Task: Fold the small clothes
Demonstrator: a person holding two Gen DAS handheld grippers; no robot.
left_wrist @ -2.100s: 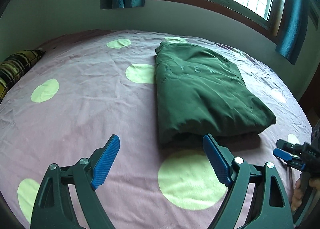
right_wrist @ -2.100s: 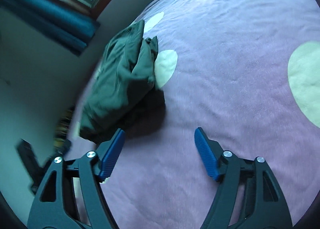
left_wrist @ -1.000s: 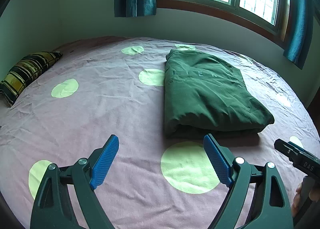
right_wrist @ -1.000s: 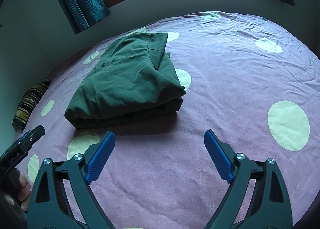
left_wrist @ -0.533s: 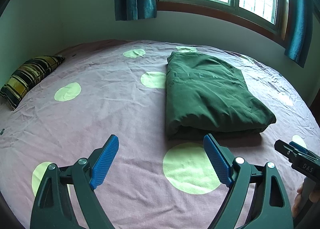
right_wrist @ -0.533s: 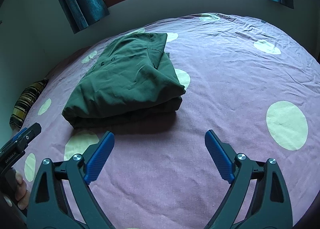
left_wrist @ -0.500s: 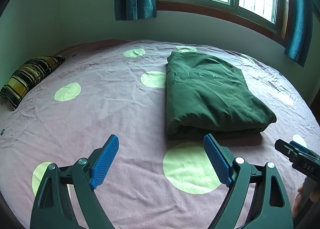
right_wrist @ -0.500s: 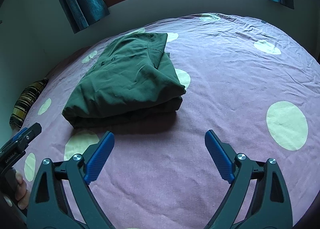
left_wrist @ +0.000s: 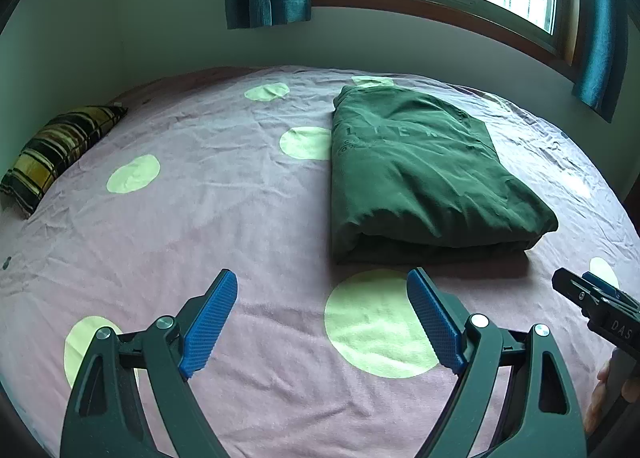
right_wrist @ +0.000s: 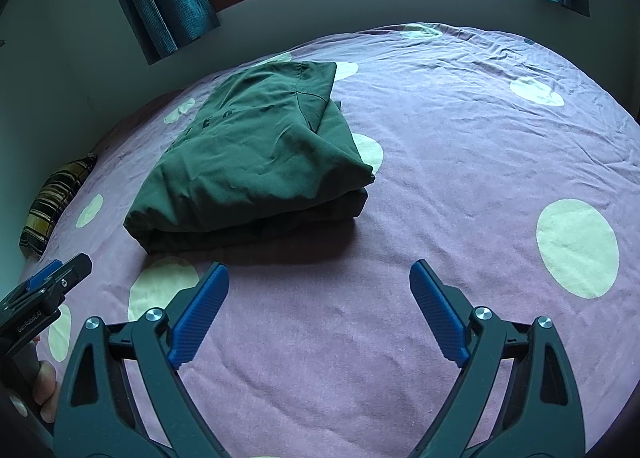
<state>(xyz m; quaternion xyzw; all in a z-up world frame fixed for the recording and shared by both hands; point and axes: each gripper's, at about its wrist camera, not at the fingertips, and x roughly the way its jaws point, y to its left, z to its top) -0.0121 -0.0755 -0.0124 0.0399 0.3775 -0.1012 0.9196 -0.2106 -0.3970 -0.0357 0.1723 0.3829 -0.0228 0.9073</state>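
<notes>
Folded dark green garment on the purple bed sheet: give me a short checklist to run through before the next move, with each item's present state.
1. Left gripper jaws open and empty: ok.
2. Right gripper jaws open and empty: ok.
3. Folded dark green garment lies free on the purple sheet with pale green dots, touched by neither gripper: ok.
4. Fold is tidy: not ok; in the right wrist view the top layer overhangs the layers below unevenly.
5. Striped pillow is clear of the garment: ok.
6. More clothes left to fold: cannot tell; none in view.
</notes>
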